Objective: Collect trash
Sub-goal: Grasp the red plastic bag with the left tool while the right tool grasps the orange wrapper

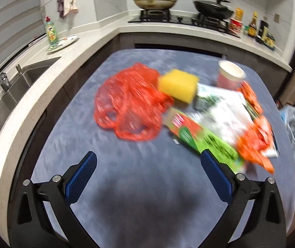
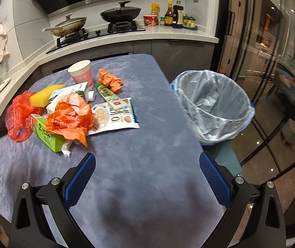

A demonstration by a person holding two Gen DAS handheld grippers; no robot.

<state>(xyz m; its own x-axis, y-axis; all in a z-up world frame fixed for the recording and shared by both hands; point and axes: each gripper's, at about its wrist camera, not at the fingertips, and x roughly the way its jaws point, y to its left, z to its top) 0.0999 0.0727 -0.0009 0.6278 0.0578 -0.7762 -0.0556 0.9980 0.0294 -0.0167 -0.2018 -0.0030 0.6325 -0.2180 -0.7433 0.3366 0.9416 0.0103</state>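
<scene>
Both your grippers, left gripper (image 1: 148, 163) and right gripper (image 2: 147, 164), hang with fingers spread wide and nothing between them, so you look to be at the very start: nothing picked up yet. Ahead of your right fingers and to their left lies the litter on the blue table (image 2: 147, 144): one red bag (image 2: 18, 113), one yellow sponge (image 2: 41, 98), one paper cup (image 2: 81, 72), two crumpled orange wrappers (image 2: 71, 116), one green carton (image 2: 44, 133), one flat packet (image 2: 118, 114), one green tube (image 2: 109, 98). Next, I judge, you close on the nearest piece and carry it right to the one lined bin (image 2: 213, 107)
</scene>
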